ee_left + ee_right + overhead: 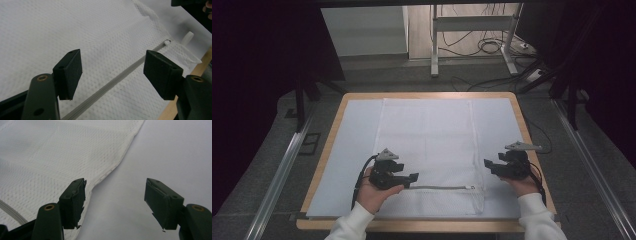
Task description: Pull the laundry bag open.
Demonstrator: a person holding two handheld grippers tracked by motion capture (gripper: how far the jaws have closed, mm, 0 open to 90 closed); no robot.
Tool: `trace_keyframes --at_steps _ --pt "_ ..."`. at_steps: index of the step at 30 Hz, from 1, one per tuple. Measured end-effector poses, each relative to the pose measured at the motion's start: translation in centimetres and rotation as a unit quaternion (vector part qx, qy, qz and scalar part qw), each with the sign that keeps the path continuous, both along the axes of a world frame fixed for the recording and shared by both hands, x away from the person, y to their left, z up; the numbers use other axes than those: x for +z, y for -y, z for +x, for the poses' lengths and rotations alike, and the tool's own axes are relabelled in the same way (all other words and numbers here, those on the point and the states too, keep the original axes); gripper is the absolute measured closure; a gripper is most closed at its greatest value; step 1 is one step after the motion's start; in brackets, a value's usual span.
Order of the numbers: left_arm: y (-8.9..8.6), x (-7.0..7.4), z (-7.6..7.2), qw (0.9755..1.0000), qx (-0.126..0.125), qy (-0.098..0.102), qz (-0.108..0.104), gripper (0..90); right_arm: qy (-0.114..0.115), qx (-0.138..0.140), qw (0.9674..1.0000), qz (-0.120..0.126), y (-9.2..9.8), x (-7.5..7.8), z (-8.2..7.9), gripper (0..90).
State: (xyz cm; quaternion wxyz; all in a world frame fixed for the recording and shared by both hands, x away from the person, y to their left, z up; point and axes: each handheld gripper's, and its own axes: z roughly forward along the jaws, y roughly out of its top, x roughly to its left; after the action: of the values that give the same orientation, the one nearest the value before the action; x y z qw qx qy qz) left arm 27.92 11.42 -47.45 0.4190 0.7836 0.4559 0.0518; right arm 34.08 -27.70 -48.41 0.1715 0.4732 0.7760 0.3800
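Left gripper view: white mesh laundry bag — honeycomb weave, grey zipper between the left tongs, apart. Right tongs apart over its hemmed edge — no lettering legible.

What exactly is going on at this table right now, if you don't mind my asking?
A person holds a gripper in each hand over a white mesh laundry bag that lies flat on a pale mat. The left gripper hangs open above the bag's zipper, with nothing between its jaws. The right gripper is open too, poised at the bag's right edge. Neither grips the bag yet.
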Motion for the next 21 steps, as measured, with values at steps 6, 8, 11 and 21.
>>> trace_keyframes --at_steps 6,8,11,21 --pt "1.8 -0.2 0.1 0.9999 -0.013 -0.003 0.011 31.9 -0.006 0.001 1.0 -0.001 0.0 -0.2 0.1 31.9" --pt "2.4 -0.3 0.1 0.9998 -0.016 -0.003 0.015 32.0 -0.005 0.002 1.0 0.0 0.0 -0.1 0.1 31.9" --pt "3.2 -0.5 0.1 0.9995 -0.026 -0.004 0.019 32.0 -0.001 0.004 1.0 -0.001 0.0 0.0 0.1 31.8" --pt "5.2 -0.4 -0.1 0.9982 -0.041 0.002 0.044 32.0 -0.001 -0.001 1.0 -0.003 0.1 0.0 0.0 31.4"
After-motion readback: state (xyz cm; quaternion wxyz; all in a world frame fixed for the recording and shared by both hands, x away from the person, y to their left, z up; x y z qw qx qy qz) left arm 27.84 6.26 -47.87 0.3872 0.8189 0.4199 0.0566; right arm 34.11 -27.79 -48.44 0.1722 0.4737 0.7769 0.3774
